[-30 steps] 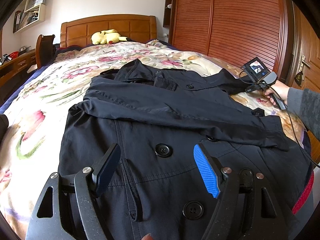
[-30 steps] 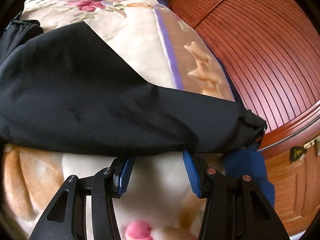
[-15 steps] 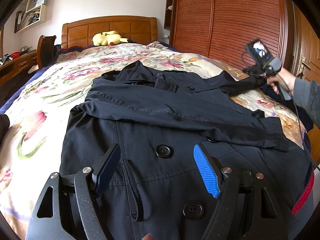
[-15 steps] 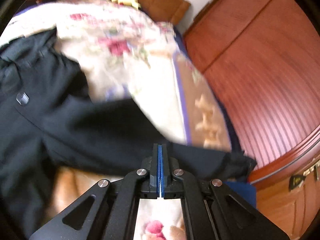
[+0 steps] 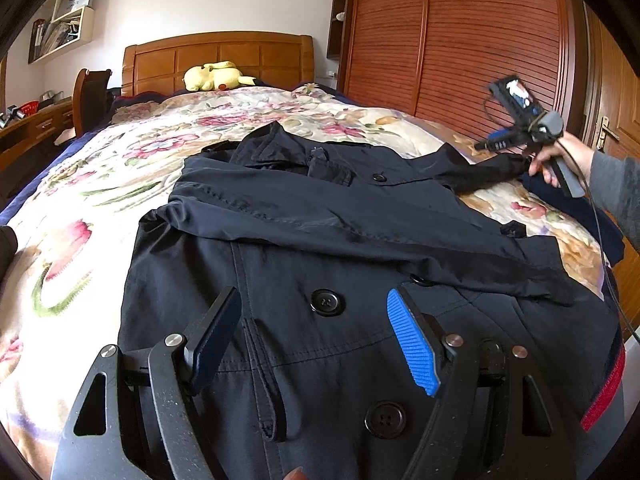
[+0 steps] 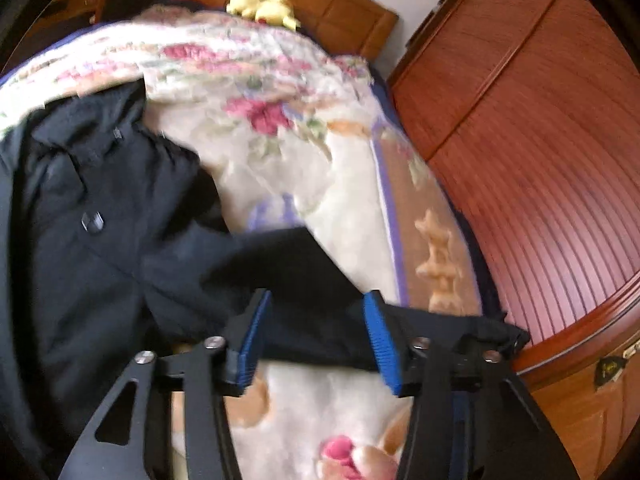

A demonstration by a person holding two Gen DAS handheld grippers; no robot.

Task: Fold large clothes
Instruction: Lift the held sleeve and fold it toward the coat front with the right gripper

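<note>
The right gripper (image 6: 316, 336) is seen with its blue-padded fingers (image 6: 380, 340) partly apart; the jaws have just been opening, and the dark cuff end of the coat's right sleeve (image 6: 304, 276) lies across the gap between them, apparently not pinched, though blur leaves contact with the pads uncertain. In the left wrist view the same tool (image 5: 500, 144) is shown raised above the sleeve (image 5: 488, 168) at the bed's far right edge, gripped by a person's hand (image 5: 560, 160) in a grey sleeve. The left gripper (image 5: 316, 336) is held with its fingers wide and nothing between them, hovering low over the lower front of the black coat (image 5: 360, 220), near a large button (image 5: 328, 302). The coat is spread front-up across the middle of a floral bedspread (image 5: 120, 168), collar toward the wooden headboard (image 5: 216, 50), with the other sleeve already laid across the chest. A yellow plush toy (image 5: 216, 76) rests by the headboard, and a slatted wooden wardrobe (image 5: 460, 40) stands to the right. The step in hand is judged to be the folding-in of the right sleeve. The next move likely calls for a firm regrasp near the cuff, then the sleeve to be carried across the coat's body and laid flat.
</note>
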